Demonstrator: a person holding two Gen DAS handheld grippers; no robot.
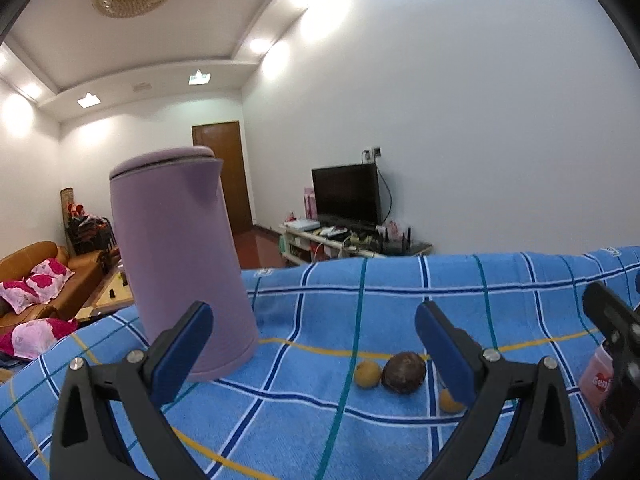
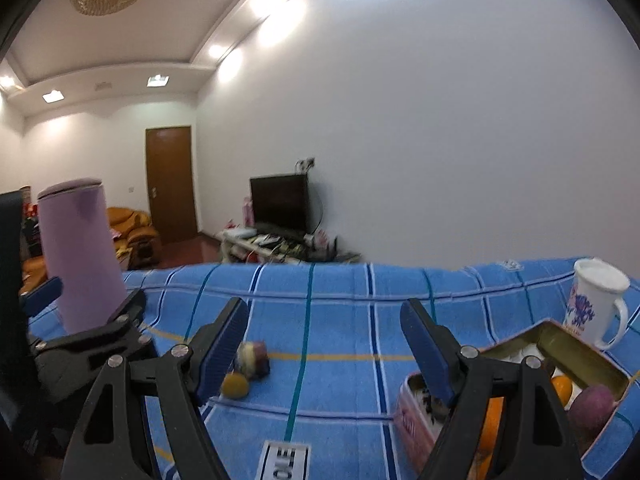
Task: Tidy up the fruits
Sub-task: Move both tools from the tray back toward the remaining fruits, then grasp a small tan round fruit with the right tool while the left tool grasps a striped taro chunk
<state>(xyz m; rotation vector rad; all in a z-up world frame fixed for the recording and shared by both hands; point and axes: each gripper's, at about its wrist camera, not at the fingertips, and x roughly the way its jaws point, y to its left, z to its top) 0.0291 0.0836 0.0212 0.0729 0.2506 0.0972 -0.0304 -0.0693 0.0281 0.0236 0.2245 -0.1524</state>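
In the left wrist view a dark brown passion fruit (image 1: 403,372) lies on the blue checked cloth (image 1: 360,292) between two small yellow fruits (image 1: 367,374), one half hidden behind my finger (image 1: 450,402). My left gripper (image 1: 314,340) is open and empty just above and in front of them. My right gripper (image 2: 324,340) is open and empty. To its left lie a yellow fruit (image 2: 235,385) and a blurred purple fruit (image 2: 256,358). A pink open tin (image 2: 416,428) at the right holds orange fruits (image 2: 562,386) and a purple fruit (image 2: 591,406).
A tall lilac kettle (image 1: 180,256) stands on the cloth at the left, also in the right wrist view (image 2: 82,256). A white mug with blue flowers (image 2: 596,304) stands behind the tin. The right gripper and the tin's edge (image 1: 598,380) show at the left view's right edge.
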